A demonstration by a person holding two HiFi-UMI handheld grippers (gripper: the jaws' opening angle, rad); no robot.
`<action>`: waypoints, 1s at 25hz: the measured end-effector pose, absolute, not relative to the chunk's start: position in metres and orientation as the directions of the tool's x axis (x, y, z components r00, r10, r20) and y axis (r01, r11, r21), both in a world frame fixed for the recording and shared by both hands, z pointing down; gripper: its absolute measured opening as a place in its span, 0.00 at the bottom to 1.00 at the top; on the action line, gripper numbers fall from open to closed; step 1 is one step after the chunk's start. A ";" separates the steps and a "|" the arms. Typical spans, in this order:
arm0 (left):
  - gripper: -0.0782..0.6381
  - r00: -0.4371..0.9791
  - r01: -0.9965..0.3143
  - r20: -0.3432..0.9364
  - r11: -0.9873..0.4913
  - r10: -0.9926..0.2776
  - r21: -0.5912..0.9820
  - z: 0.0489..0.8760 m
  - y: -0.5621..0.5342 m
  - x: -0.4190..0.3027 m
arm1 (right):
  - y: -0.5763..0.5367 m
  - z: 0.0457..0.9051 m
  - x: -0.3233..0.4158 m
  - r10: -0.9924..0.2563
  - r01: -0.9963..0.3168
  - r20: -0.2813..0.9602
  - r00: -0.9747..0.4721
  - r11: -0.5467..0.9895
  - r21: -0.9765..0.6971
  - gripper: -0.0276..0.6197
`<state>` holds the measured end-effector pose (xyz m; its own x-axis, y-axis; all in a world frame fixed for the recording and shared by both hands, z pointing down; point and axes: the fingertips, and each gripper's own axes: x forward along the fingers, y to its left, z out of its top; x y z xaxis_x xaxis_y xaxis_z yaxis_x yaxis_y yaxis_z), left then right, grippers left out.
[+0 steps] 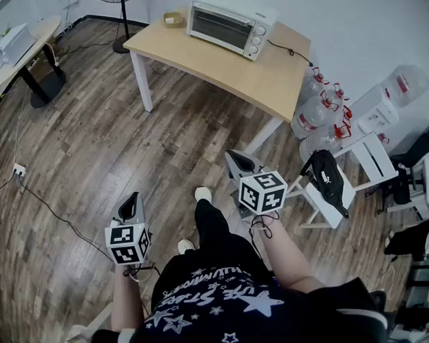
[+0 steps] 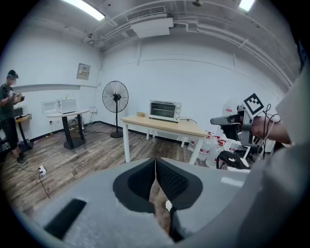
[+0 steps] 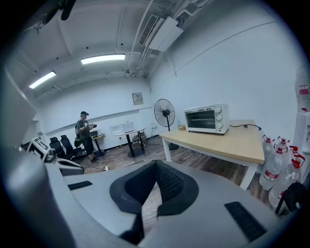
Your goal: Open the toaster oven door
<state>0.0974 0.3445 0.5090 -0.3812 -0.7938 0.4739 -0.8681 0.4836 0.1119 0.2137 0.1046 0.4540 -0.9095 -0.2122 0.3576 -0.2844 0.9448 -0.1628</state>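
Across the room, on the worktop: the toaster oven stands at the far end, by the wall. Its door is shut and faces the open floor, well apart from both tongs.
Left tongs: pads together with nothing between them, held low beside the person and tipped slightly down.
Right tongs: also closed and empty, held a little further forward.
Step in hand: the approach, as I judge it; the door is not yet touched.
Doing it well: walk up square to the oven's front and part one pair of tongs before reaching. Close them on the door's handle, which is too small to make out from here. Pull outward and down, probably about a bottom hinge.
Risk: a light oven may slide, so the free tongs could steady its top.
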 end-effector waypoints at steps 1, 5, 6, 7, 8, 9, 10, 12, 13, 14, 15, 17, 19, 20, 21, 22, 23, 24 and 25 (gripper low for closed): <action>0.14 -0.379 -0.869 0.475 0.482 -0.794 0.112 0.509 0.345 0.100 | 0.106 0.453 0.216 -0.213 -0.285 0.357 -0.909 0.945 -0.162 0.05; 0.14 -0.373 -0.875 0.476 0.472 -0.797 0.105 0.507 0.349 0.112 | 0.113 0.452 0.224 -0.209 -0.280 0.358 -0.910 0.947 -0.157 0.05; 0.14 -0.373 -0.877 0.474 0.470 -0.798 0.101 0.506 0.349 0.114 | 0.114 0.452 0.226 -0.208 -0.278 0.359 -0.910 0.948 -0.156 0.05; 0.14 -0.372 -0.878 0.473 0.468 -0.798 0.099 0.505 0.349 0.116 | 0.114 0.452 0.228 -0.208 -0.278 0.359 -0.910 0.948 -0.155 0.05; 0.14 -0.372 -0.879 0.472 0.467 -0.799 0.098 0.504 0.349 0.117 | 0.114 0.451 0.230 -0.210 -0.279 0.358 -0.910 0.948 -0.155 0.05; 0.14 -0.371 -0.880 0.472 0.465 -0.800 0.098 0.503 0.348 0.118 | 0.113 0.449 0.232 -0.213 -0.282 0.356 -0.910 0.947 -0.154 0.05; 0.14 -0.369 -0.881 0.473 0.463 -0.801 0.098 0.503 0.347 0.119 | 0.113 0.448 0.233 -0.217 -0.284 0.352 -0.910 0.946 -0.153 0.05; 0.14 -0.364 -0.884 0.474 0.457 -0.802 0.095 0.502 0.346 0.122 | 0.111 0.445 0.235 -0.225 -0.291 0.345 -0.911 0.944 -0.154 0.05; 0.14 -0.362 -0.886 0.475 0.455 -0.802 0.093 0.502 0.345 0.123 | 0.109 0.445 0.236 -0.230 -0.297 0.340 -0.912 0.942 -0.157 0.05; 0.14 -0.361 -0.887 0.475 0.453 -0.803 0.092 0.502 0.344 0.123 | 0.107 0.444 0.237 -0.237 -0.303 0.333 -0.913 0.939 -0.164 0.05; 0.14 -0.360 -0.887 0.476 0.452 -0.803 0.092 0.502 0.342 0.123 | 0.105 0.442 0.237 -0.242 -0.309 0.322 -0.915 0.935 -0.175 0.05; 0.14 -0.357 -0.888 0.476 0.450 -0.804 0.094 0.502 0.337 0.120 | 0.099 0.438 0.236 -0.247 -0.313 0.290 -0.924 0.927 -0.205 0.05; 0.14 -0.354 -0.890 0.476 0.446 -0.805 0.093 0.501 0.331 0.117 | 0.094 0.434 0.231 -0.244 -0.307 0.266 -0.933 0.923 -0.230 0.05; 0.14 -0.352 -0.891 0.476 0.444 -0.806 0.093 0.501 0.327 0.115 | 0.091 0.434 0.228 -0.243 -0.306 0.261 -0.934 0.922 -0.236 0.05; 0.14 -0.352 -0.892 0.475 0.443 -0.807 0.092 0.500 0.323 0.112 | 0.087 0.434 0.225 -0.243 -0.306 0.260 -0.934 0.921 -0.240 0.05; 0.14 -0.351 -0.892 0.475 0.443 -0.807 0.092 0.500 0.318 0.108 | 0.082 0.435 0.221 -0.243 -0.308 0.262 -0.934 0.919 -0.245 0.05; 0.14 -0.352 -0.892 0.475 0.443 -0.807 0.093 0.500 0.313 0.104 | 0.076 0.437 0.217 -0.243 -0.311 0.265 -0.933 0.916 -0.253 0.12; 0.14 -0.351 -0.891 0.476 0.443 -0.807 0.094 0.501 0.307 0.100 | 0.070 0.439 0.212 -0.242 -0.313 0.269 -0.932 0.913 -0.262 0.22; 0.14 -0.349 -0.892 0.477 0.442 -0.807 0.095 0.502 0.301 0.095 | 0.064 0.441 0.207 -0.242 -0.316 0.272 -0.931 0.909 -0.271 0.23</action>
<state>0.0948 0.3009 0.5023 -0.3487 -0.8067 0.4772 -0.8919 0.4421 0.0955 0.2072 0.0640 0.4410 -0.9314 -0.2424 0.2716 -0.3157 0.9094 -0.2707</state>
